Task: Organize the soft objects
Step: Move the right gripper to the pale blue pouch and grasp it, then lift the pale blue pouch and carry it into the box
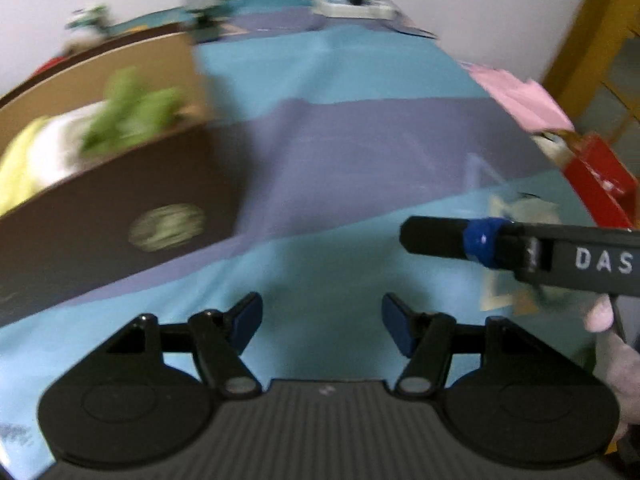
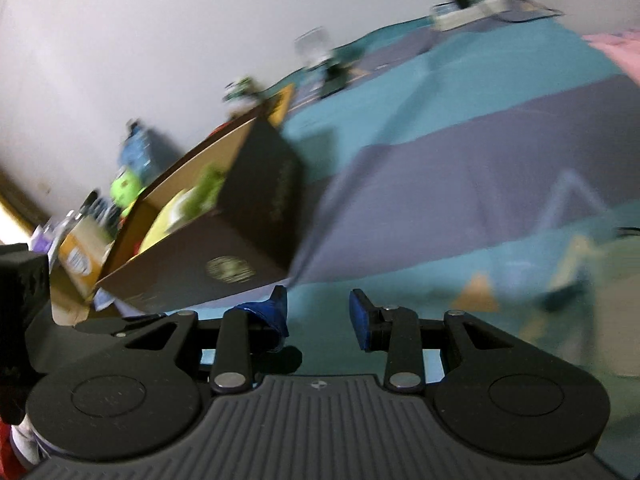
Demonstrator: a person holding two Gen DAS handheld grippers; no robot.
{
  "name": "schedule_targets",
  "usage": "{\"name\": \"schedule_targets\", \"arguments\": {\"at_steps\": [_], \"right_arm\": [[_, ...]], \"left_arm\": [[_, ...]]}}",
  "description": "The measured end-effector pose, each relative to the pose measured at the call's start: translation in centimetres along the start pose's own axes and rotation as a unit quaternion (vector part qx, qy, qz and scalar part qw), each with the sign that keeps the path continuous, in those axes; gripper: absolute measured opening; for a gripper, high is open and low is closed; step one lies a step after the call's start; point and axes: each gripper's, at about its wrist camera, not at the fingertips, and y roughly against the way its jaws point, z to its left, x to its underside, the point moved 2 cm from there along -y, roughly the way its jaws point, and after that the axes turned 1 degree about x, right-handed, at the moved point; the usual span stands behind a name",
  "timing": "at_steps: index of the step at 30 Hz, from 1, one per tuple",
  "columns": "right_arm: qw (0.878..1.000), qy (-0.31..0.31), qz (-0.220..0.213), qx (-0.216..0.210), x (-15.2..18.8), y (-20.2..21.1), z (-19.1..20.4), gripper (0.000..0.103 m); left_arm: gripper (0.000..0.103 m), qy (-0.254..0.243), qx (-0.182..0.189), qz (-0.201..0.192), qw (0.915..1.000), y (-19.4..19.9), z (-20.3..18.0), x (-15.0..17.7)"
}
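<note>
A dark brown cardboard box (image 1: pixel 120 208) stands at the left on the teal and purple cloth. It holds a green plush toy (image 1: pixel 132 116) and a yellow and white soft thing (image 1: pixel 28 160). The box also shows in the right wrist view (image 2: pixel 224 256) with the green plush (image 2: pixel 208 188) inside. My left gripper (image 1: pixel 322 326) is open and empty above the cloth, right of the box. My right gripper (image 2: pixel 318 316) is open and empty near the box's front corner; its finger (image 1: pixel 440 236) reaches in from the right in the left wrist view.
A pink cloth (image 1: pixel 520 96) and a red box (image 1: pixel 600 184) lie at the cloth's right edge. A white tray with a dark bottle (image 1: pixel 356 0) stands at the back by the wall. Small items (image 2: pixel 132 168) stand behind the box on the left.
</note>
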Motion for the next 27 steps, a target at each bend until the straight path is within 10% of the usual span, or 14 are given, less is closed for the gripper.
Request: {"name": "schedule_targets", "arguments": {"at_steps": [16,27], "right_arm": [[0.98,-0.123,-0.091,0.13,-0.8,8.8,-12.7,0.018],[0.97,-0.209,-0.032,0.12,0.6,7.1,-16.5,0.019]], "left_arm": [[0.067,-0.14,0.156,0.055,0.9761,-6.4,-14.8,-2.8],[0.067,-0.151,0.207,0.086,0.9627,-9.4,-18.4,-3.0]]}}
